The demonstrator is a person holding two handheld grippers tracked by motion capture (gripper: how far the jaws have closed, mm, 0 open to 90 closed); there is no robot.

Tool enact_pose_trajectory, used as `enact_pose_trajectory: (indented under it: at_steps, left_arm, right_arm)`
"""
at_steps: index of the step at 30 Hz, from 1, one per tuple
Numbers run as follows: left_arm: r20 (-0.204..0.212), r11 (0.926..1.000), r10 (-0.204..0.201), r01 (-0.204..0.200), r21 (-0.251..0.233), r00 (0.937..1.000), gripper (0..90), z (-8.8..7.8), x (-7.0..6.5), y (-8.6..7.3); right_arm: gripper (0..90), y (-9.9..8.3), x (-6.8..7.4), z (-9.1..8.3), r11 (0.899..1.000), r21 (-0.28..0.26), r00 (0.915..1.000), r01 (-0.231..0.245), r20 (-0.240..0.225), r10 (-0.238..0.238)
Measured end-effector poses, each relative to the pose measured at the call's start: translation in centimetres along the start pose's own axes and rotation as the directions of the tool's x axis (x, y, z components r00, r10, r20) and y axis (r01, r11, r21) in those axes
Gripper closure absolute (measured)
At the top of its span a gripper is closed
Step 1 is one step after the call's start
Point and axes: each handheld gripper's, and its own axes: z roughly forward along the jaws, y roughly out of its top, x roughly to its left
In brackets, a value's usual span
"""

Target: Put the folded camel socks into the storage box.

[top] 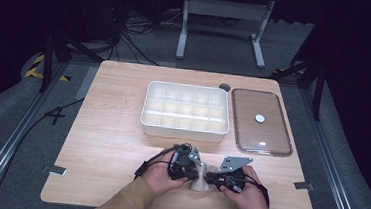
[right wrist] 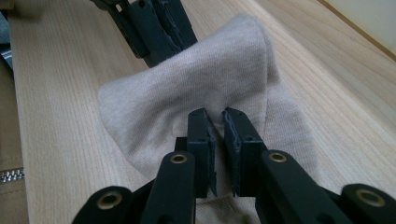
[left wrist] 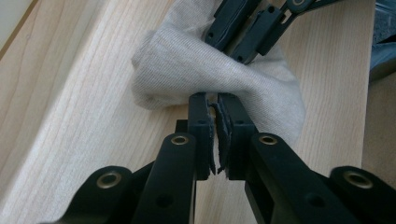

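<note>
**Both jaws pinched on the cloth at the near edge**

Nearest, by the table's (top: 121, 129) near edge, the left gripper (top: 194, 173) and right gripper (top: 211, 177) face each other, each nearly closed and pinching the beige cloth (top: 201, 182) between them (a small bunched heap, its long axis running gripper to gripper). Farther off, clear of it, stand the divided white tray (top: 184, 130) and, toward the far right corner, the clear lid (top: 260, 140).

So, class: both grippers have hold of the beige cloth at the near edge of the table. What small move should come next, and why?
Probably lift both together, a little. The left gripper and right gripper each pinch an edge of the beige cloth, which sits bunched on the table. The divided tray stands open behind it, a likely destination.
</note>
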Motion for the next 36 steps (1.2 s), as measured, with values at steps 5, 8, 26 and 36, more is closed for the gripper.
enact_pose_trajectory:
  at_steps: [5,8,26,36]
  left_arm:
    - [0.0,0.9997,0.025,-0.025,0.0,0.9997,82.9,-0.1,-0.2,0.5]
    - [0.001,0.9995,0.027,-0.027,-0.014,0.9996,81.3,0.1,-0.3,0.7]
    - [-0.009,0.9997,0.025,-0.025,-0.007,0.9996,76.4,0.4,-0.2,1.1]
    - [0.001,0.9998,0.017,-0.017,-0.01,0.9999,76.9,0.5,-0.1,1.2]
  right_arm:
    - [81.0,-0.2,0.0,0.0,1.0,-0.012,1.0,-0.008,-0.001,0.008]
    - [81.0,-0.3,-0.1,0.0,1.0,-0.024,0.9999,-0.011,-0.006,0.011]
    - [79.1,-0.4,-0.4,-2.7,1.0,-0.029,0.9987,-0.013,0.048,0.014]
    - [85.1,-1.9,-2.0,-5.4,0.998,0.021,0.9884,-0.066,0.138,0.062]
